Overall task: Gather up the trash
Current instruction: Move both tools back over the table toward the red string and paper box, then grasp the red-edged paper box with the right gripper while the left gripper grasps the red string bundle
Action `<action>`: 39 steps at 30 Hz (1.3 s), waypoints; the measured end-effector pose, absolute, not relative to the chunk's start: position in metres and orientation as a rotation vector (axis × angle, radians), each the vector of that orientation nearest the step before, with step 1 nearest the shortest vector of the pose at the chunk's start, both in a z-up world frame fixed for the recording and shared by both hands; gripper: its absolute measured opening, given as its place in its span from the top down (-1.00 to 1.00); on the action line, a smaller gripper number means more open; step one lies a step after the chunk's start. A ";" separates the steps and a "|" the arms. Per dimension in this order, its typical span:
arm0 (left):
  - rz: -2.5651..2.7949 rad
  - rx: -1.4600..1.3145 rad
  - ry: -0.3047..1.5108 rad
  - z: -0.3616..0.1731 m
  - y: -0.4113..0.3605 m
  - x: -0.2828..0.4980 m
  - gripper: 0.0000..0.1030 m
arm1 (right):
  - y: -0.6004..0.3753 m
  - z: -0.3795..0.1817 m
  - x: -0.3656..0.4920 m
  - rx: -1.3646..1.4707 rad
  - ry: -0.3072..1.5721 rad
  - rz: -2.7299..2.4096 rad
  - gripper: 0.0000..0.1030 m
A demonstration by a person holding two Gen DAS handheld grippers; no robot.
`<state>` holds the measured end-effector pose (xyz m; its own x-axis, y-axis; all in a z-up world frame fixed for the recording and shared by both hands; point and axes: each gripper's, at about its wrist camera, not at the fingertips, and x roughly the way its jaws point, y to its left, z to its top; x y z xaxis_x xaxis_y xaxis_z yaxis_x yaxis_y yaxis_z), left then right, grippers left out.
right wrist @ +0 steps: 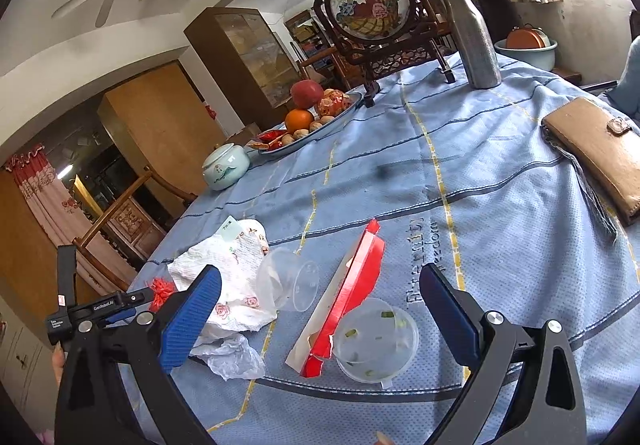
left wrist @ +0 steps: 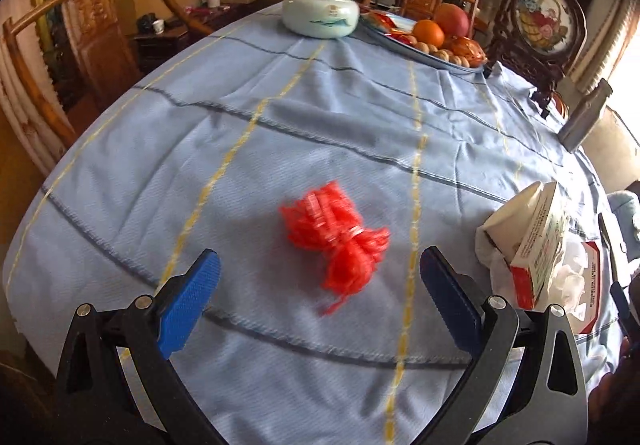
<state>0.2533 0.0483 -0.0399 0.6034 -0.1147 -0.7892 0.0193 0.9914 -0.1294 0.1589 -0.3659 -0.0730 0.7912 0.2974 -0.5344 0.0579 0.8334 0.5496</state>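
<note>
Your right gripper [right wrist: 320, 309] hangs with its blue pads wide apart and nothing between them. Just below it, the round clear plastic lid [right wrist: 374, 339] carries a few green scraps and touches the torn red-and-white cardboard box [right wrist: 344, 297]. Beside that lies an empty clear plastic cup [right wrist: 294, 279] on its side, against the crumpled white flowered napkin [right wrist: 232, 269].

Your left gripper [left wrist: 320, 297] is equally spread, empty, over the crumpled red plastic mesh bag [left wrist: 336, 237] lying on the pale blue striped tablecloth [left wrist: 280, 117].

Farther off, the celadon lidded jar [left wrist: 320, 11] stays covered; the blue oval platter [right wrist: 344, 111] holds an orange, red fruit and walnuts.
</note>
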 end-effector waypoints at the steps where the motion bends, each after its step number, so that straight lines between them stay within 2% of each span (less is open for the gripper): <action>1: -0.069 -0.097 0.923 -0.042 0.044 0.257 -0.87 | -0.366 -0.073 0.159 0.581 0.657 0.137 -0.89; 7: -0.012 -0.137 1.015 -0.062 0.055 0.280 -0.87 | -0.366 -0.076 0.164 0.583 0.682 0.141 -0.89; 10: -0.020 -0.195 0.992 -0.063 0.064 0.279 -0.87 | -0.363 -0.077 0.168 0.561 0.709 0.143 -0.89; 15: -0.010 -0.121 1.004 -0.065 0.052 0.280 -0.87 | -0.356 -0.072 0.167 0.481 0.721 0.117 -0.89; 19: -0.020 -0.151 0.992 -0.066 0.056 0.279 -0.87 | -0.353 -0.070 0.178 0.458 0.762 0.117 -0.76; 23: -0.032 -0.175 0.984 -0.066 0.060 0.278 -0.87 | -0.346 -0.068 0.185 0.438 0.804 0.134 -0.73; 26: -0.034 -0.178 0.982 -0.065 0.060 0.277 -0.87 | -0.329 -0.063 0.182 0.339 0.814 0.143 -0.73; 32: -0.034 -0.177 0.982 -0.065 0.060 0.277 -0.87 | -0.274 -0.067 0.177 -0.087 0.857 0.077 -0.73; 39: -0.039 -0.186 0.979 -0.064 0.061 0.275 -0.87 | -0.295 -0.079 0.181 -0.170 0.931 -0.017 -0.70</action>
